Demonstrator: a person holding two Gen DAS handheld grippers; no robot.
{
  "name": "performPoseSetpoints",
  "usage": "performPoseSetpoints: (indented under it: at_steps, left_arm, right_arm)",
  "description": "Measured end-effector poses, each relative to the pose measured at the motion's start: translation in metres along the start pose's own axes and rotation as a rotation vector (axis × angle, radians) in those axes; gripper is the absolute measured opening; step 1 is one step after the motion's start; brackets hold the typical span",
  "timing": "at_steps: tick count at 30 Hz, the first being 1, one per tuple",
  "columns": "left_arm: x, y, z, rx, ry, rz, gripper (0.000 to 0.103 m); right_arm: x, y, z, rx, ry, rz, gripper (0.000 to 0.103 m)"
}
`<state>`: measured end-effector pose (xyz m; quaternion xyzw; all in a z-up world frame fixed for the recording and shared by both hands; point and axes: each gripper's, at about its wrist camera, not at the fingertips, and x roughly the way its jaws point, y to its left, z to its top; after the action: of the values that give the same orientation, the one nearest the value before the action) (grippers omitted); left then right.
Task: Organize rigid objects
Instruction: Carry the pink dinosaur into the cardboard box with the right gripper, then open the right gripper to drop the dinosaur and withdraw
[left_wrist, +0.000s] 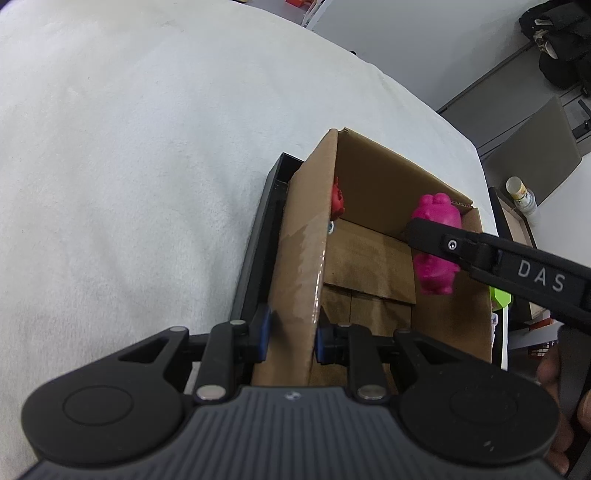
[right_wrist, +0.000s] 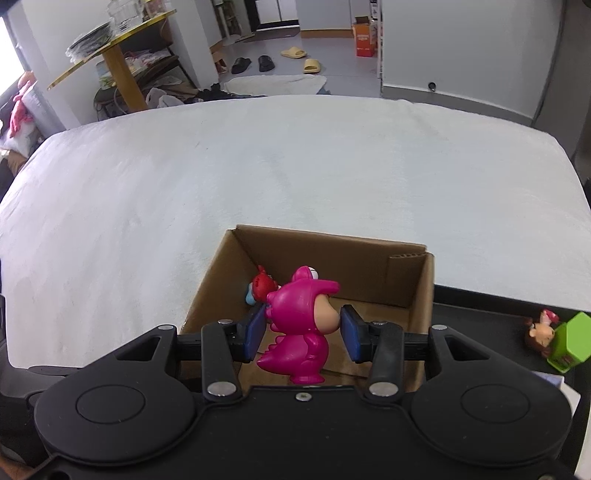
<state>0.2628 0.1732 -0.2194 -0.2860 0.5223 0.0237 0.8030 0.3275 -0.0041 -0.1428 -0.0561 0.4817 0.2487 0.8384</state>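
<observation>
An open cardboard box (left_wrist: 373, 162) (right_wrist: 325, 243) stands on a black tray (left_wrist: 258, 236) on the white bed. My left gripper (left_wrist: 291, 332) is shut on the box's left wall. My right gripper (right_wrist: 303, 328) holds a pink dinosaur figurine (right_wrist: 301, 325) (left_wrist: 437, 236) over the open box. The right pad (right_wrist: 351, 332) looks slightly apart from the toy's face. A small red figurine (right_wrist: 263, 285) (left_wrist: 337, 201) lies inside the box at its far left corner.
The white bed cover (right_wrist: 258, 166) spreads ahead and to the left. On the black tray (right_wrist: 480, 306) to the right sit a small brown-haired doll (right_wrist: 541, 330) and a green block (right_wrist: 570, 341). A bottle (left_wrist: 521, 194) stands beyond the bed edge.
</observation>
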Motion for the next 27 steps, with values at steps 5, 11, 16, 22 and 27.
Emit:
performPoseSetpoints:
  at_steps: [5,11,16,22,27]
  left_arm:
    - [-0.001,0.0,0.0,0.001,-0.003,0.001,0.023]
    - [-0.001,-0.002,-0.001,0.0,-0.009,0.007,0.023]
    - [-0.003,-0.002,-0.002,-0.008,-0.014,0.014,0.023]
    - [-0.003,-0.005,-0.003,-0.012,-0.024,0.027,0.023]
    - [-0.004,-0.005,-0.003,-0.02,-0.03,0.039,0.023]
  right_arm:
    - [-0.006,-0.005,-0.002,0.017,0.001,-0.004,0.047]
    - [-0.017,-0.013,-0.01,0.028,0.006,-0.019,0.047]
    - [-0.031,-0.018,-0.019,0.038,0.004,-0.035,0.047]
    - [-0.047,-0.03,-0.025,0.061,-0.014,-0.056,0.048]
    - [-0.061,-0.047,-0.033,0.091,-0.026,-0.076,0.049]
